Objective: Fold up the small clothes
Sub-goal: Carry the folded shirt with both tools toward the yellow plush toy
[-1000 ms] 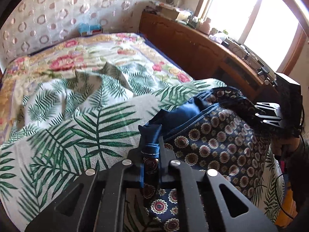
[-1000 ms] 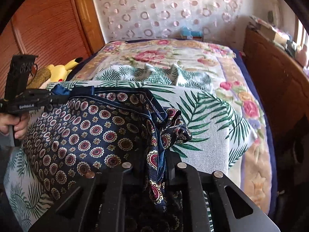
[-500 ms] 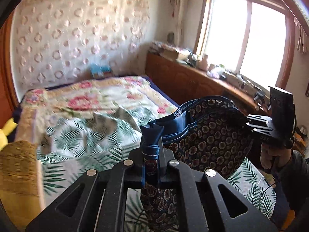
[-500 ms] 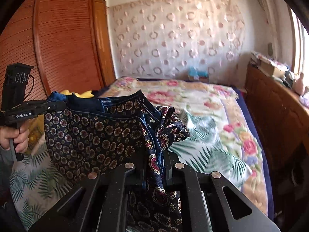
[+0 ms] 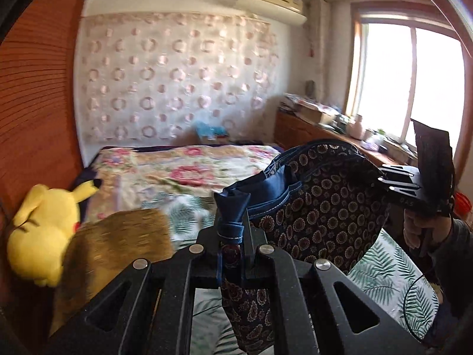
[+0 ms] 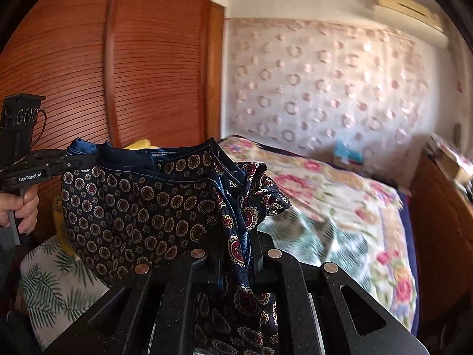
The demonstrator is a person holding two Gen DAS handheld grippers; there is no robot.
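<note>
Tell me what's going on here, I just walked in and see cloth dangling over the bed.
A person is holding a navy patterned garment in the air above the bed, one handheld gripper at each end. The left gripper is shut on the blue waistband corner; the right gripper is shut on the opposite edge. No fold is made yet.

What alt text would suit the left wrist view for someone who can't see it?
A left gripper pinches a corner of patterned navy shorts, while the right gripper holds the far corner above a floral bed. A yellow plush toy sits at left.
</note>
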